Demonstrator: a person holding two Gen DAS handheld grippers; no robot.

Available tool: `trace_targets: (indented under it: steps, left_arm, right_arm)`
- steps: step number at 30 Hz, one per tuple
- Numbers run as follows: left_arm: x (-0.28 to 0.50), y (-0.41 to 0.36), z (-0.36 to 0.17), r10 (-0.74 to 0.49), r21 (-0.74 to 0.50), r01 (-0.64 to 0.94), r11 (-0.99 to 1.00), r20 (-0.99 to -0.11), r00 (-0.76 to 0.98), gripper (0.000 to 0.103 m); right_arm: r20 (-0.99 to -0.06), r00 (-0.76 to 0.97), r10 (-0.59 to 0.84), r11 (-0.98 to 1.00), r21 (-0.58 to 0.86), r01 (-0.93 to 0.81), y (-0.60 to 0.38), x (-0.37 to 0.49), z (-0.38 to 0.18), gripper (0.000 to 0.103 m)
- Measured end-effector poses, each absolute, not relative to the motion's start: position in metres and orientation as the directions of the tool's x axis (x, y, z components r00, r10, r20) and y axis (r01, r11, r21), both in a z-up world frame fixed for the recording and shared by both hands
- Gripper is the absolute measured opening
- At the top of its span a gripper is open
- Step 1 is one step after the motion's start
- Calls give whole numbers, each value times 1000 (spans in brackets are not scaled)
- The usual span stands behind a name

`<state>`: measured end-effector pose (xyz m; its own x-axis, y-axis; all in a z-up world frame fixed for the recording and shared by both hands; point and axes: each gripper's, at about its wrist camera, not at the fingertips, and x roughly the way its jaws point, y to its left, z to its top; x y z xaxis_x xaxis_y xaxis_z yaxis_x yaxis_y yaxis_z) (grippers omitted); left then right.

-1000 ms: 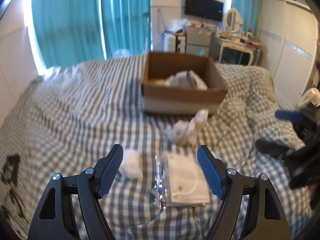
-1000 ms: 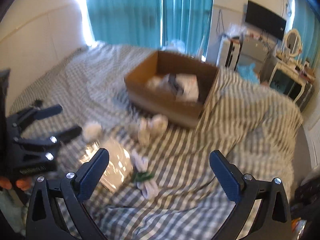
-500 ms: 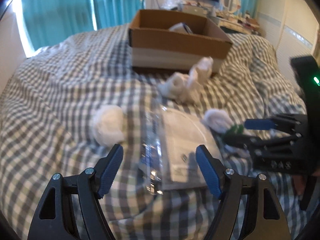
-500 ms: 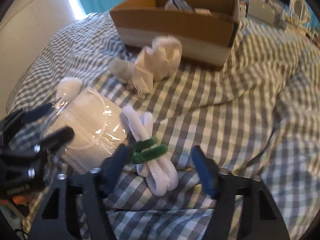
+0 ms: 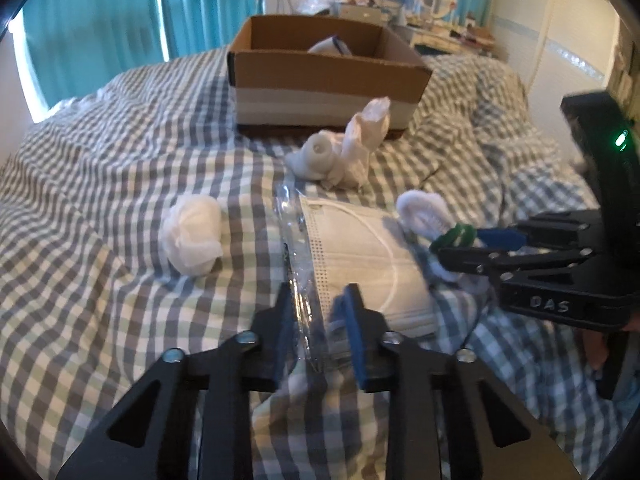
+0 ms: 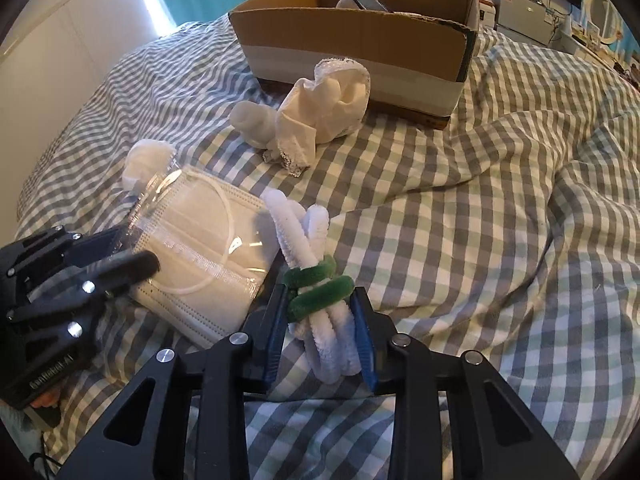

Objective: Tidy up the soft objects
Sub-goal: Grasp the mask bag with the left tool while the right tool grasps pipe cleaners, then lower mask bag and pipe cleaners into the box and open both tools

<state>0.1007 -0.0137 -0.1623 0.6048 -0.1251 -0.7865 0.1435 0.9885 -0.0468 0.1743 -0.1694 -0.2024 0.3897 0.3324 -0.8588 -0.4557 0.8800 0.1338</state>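
A clear plastic pack of white face masks [image 5: 360,252] lies on the checked bedspread; it also shows in the right wrist view [image 6: 200,256]. My left gripper [image 5: 318,316] is shut on the pack's near edge. A bundle of white fuzzy pipe cleaners bound with green ones [image 6: 316,280] lies right of the pack. My right gripper [image 6: 320,320] is shut on this bundle, also seen in the left wrist view [image 5: 424,212]. A white sock ball [image 5: 194,232] lies left of the pack. A crumpled white cloth with a rolled sock [image 6: 320,112] lies before the cardboard box [image 6: 360,32].
The box [image 5: 320,68] stands at the far middle of the bed and holds white soft items [image 5: 330,45]. Teal curtains [image 5: 120,20] hang behind. A wardrobe [image 5: 560,32] and a cluttered dresser [image 5: 440,32] stand at the right.
Both grippers moved down and forward to the bed and closed: the left onto the mask pack's edge, the right onto the pipe-cleaner bundle.
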Motion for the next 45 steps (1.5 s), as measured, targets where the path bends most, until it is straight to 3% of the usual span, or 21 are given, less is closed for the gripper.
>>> trace_targets:
  steps: [6, 7, 11, 23, 34, 40, 45]
  left_arm:
    - [90, -16, -147, -156, -65, 166, 984, -762, 629, 10]
    - [89, -17, -144, -155, -64, 165, 984, -759, 633, 4]
    - [83, -20, -126, -164, -63, 174, 983, -733, 660, 1]
    - [93, -19, -57, -164, -24, 193, 981, -635, 755, 1]
    - [172, -15, 10, -207, -57, 213, 976, -564, 800, 1]
    - [238, -15, 27, -155, 9, 195, 981, -572, 805, 1]
    - [283, -10, 10, -153, 5, 198, 980, -618, 771, 1]
  right_arm:
    - [-848, 416, 328, 884, 121, -451, -172, 168, -196, 31]
    - [-845, 424, 327, 885, 117, -450, -172, 167, -193, 31]
    - [-825, 456, 334, 886, 109, -451, -177, 161, -179, 30]
    - [-762, 543, 353, 886, 85, -457, -184, 161, -124, 30]
    - [-652, 674, 348, 893, 13, -450, -179, 214, -25, 30]
    - [-628, 704, 330, 899, -17, -437, -168, 263, 4, 30]
    - [-628, 717, 303, 915, -18, -403, -159, 311, 0, 30]
